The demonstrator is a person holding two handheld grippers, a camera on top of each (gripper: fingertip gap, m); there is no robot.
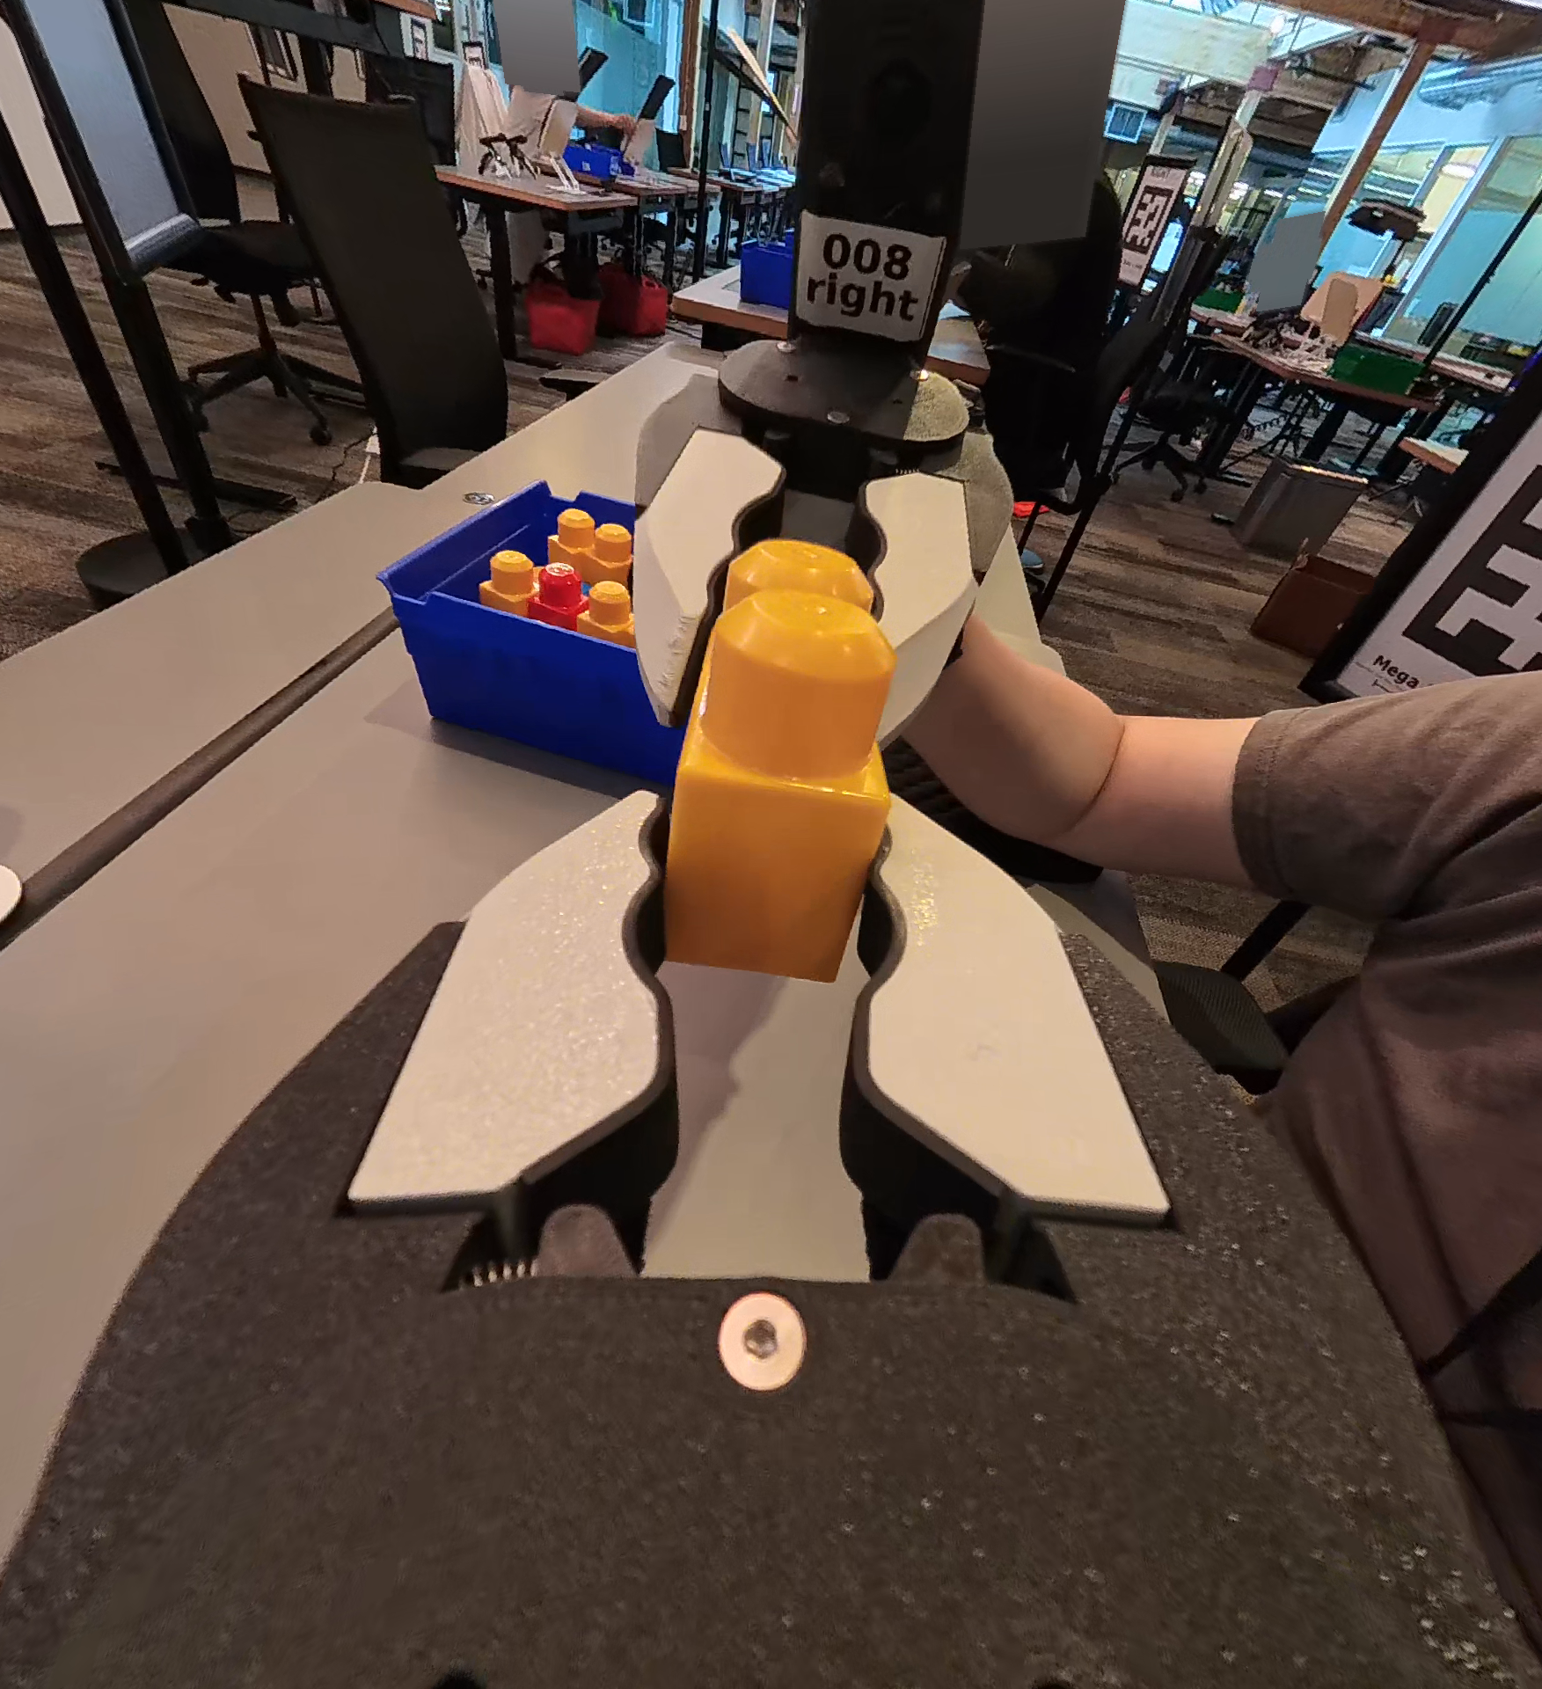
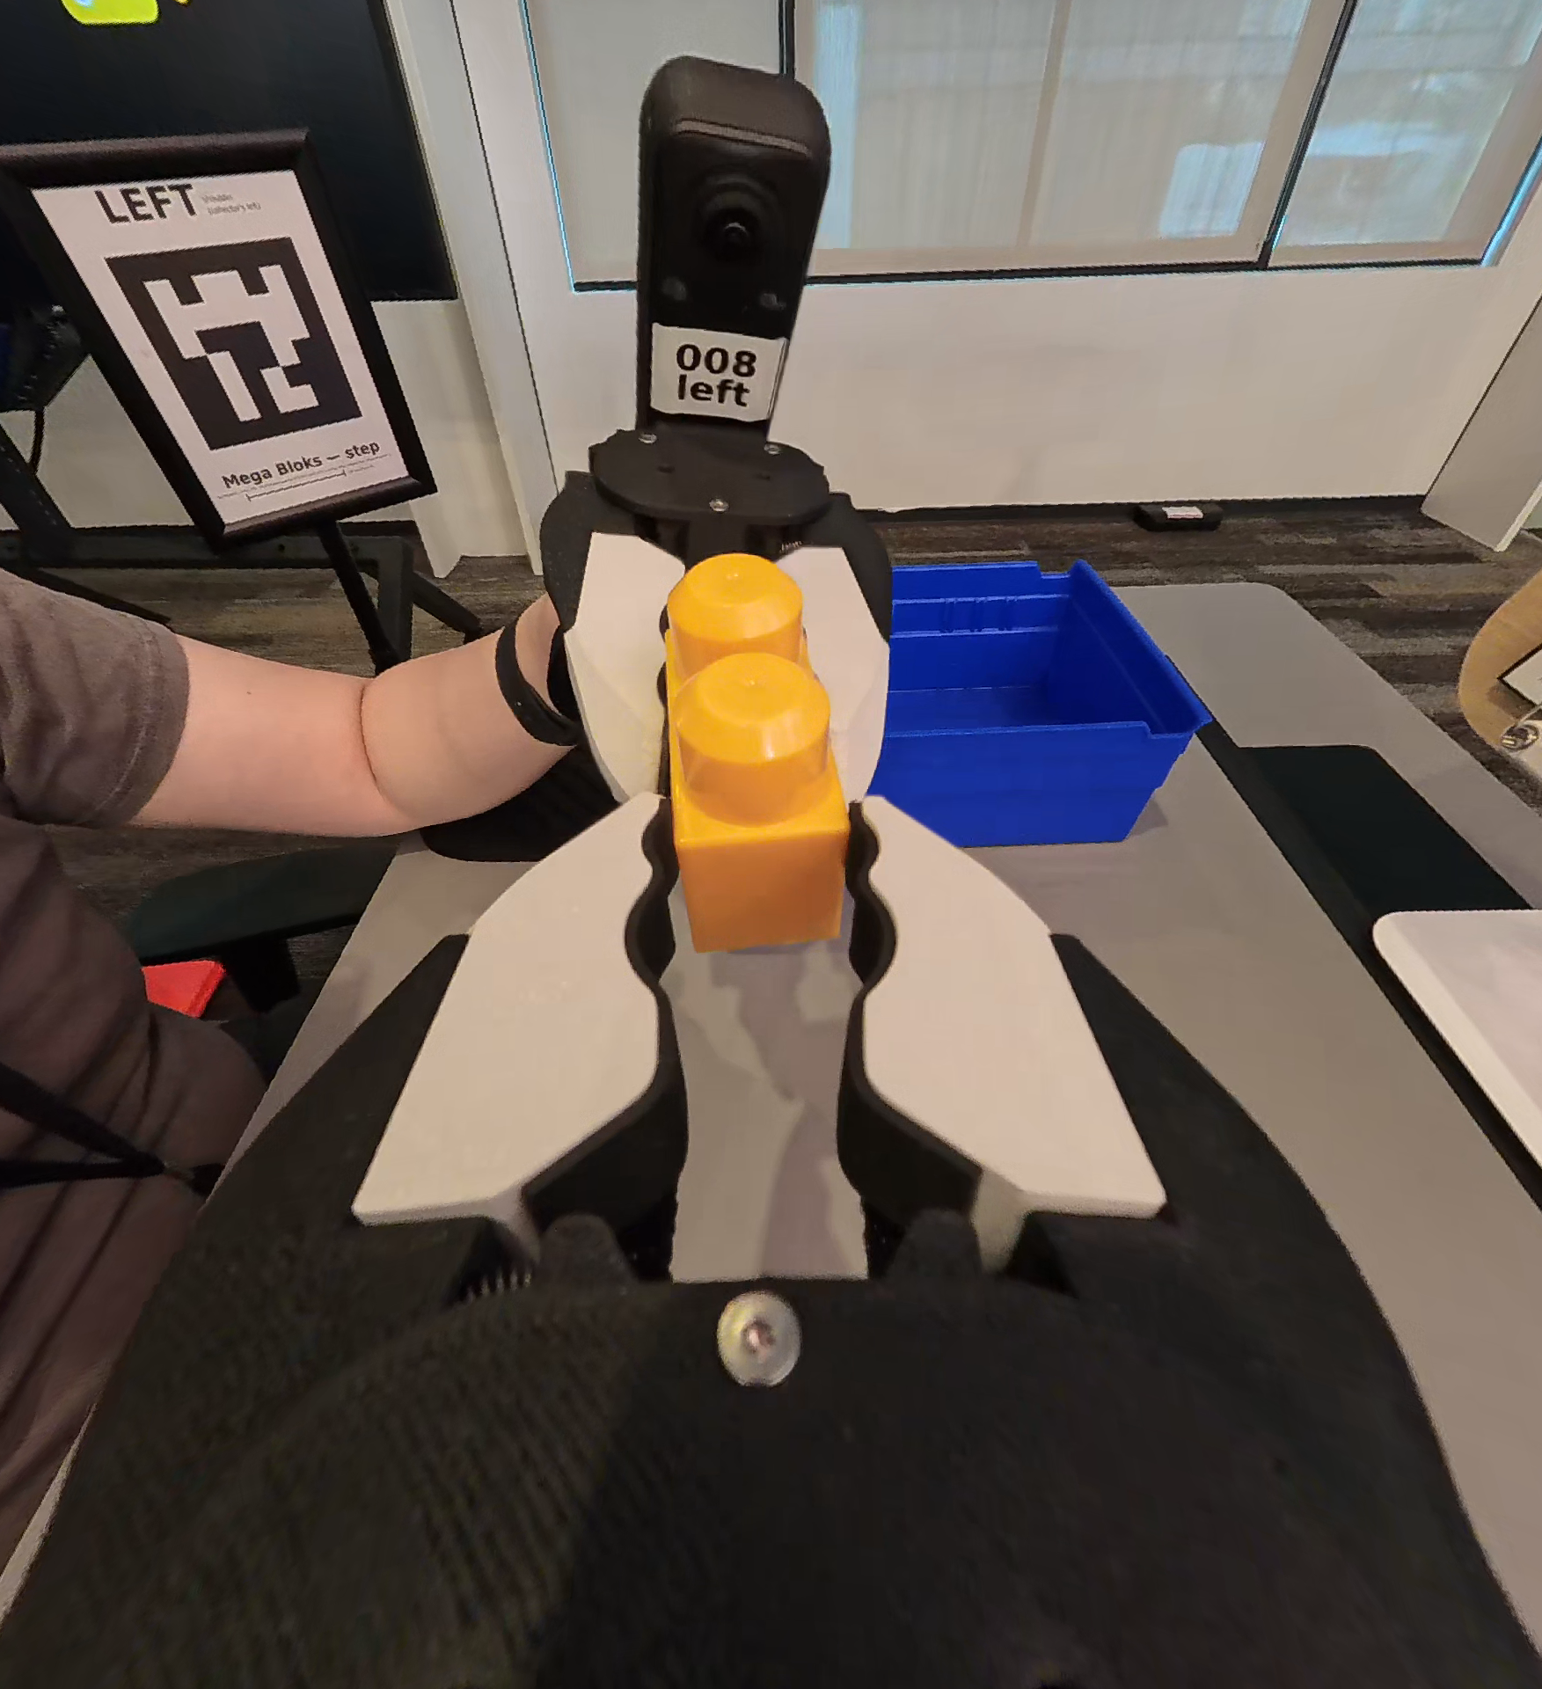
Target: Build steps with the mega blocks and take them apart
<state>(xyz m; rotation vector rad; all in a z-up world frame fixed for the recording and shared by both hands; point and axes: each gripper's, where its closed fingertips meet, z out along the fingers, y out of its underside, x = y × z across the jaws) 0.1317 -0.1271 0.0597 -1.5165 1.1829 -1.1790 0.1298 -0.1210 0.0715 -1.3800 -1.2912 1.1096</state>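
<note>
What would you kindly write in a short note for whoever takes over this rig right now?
Left gripper: jaws shut on one end of the orange two-stud block.
Right gripper: jaws shut on the opposite end of the same block, which is held between them over the grey table.
One blue bin holds more orange blocks and a red block; the other blue bin looks empty.
Done: no steps are visible on the table.
Left: it's unclear whether this is one block or two joined; build the steps, then dismantle them.
</note>
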